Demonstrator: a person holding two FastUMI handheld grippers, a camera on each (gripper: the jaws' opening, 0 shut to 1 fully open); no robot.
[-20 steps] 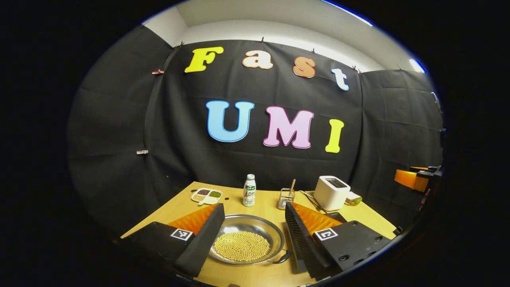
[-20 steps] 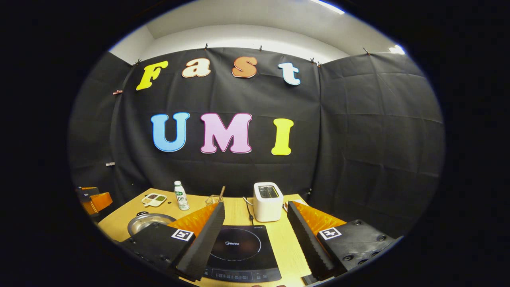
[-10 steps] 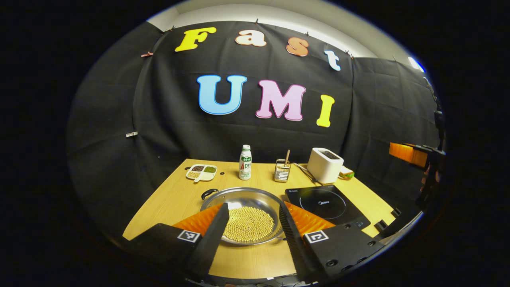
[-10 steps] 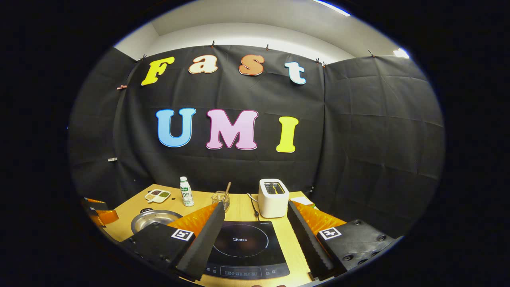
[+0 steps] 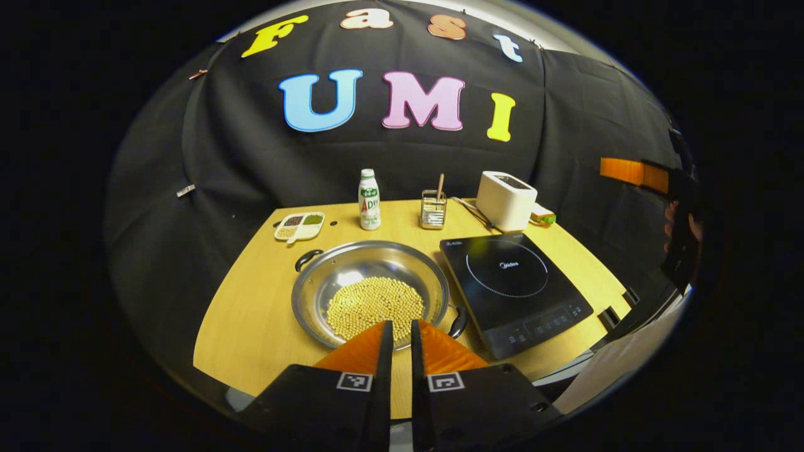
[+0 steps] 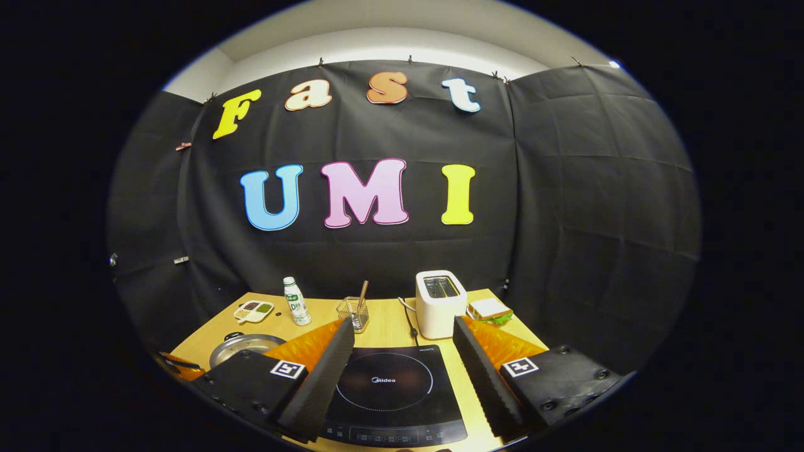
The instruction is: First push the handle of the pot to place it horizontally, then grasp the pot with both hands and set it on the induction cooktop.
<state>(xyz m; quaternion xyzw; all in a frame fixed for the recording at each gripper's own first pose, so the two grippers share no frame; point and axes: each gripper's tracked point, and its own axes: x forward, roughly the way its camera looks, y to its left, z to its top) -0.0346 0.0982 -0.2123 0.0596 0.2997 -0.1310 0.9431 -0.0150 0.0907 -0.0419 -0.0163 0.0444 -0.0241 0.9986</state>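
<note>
Work surface: a light wooden table (image 5: pixel 251 314) enclosed by black cloth booth walls (image 6: pixel 597 220), with a white ceiling strip above.

The pot (image 5: pixel 370 292), a shallow steel pan holding yellow beans, sits on the table just left of the induction cooktop (image 5: pixel 512 282), not on it. One pot handle (image 5: pixel 457 321) points toward the near right, the other toward the far left.

Along the far edge stand a divided dish (image 5: pixel 299 226), a bottle (image 5: pixel 369 199), a wire holder (image 5: pixel 433 209), a white toaster (image 5: pixel 505 201) and a sandwich (image 6: pixel 490 309).

Left gripper (image 5: pixel 400 333): fingers nearly pressed together, holding nothing, above the pot's near rim.

Right gripper (image 6: pixel 402 351): fingers spread wide, empty, above the cooktop's near side.
</note>
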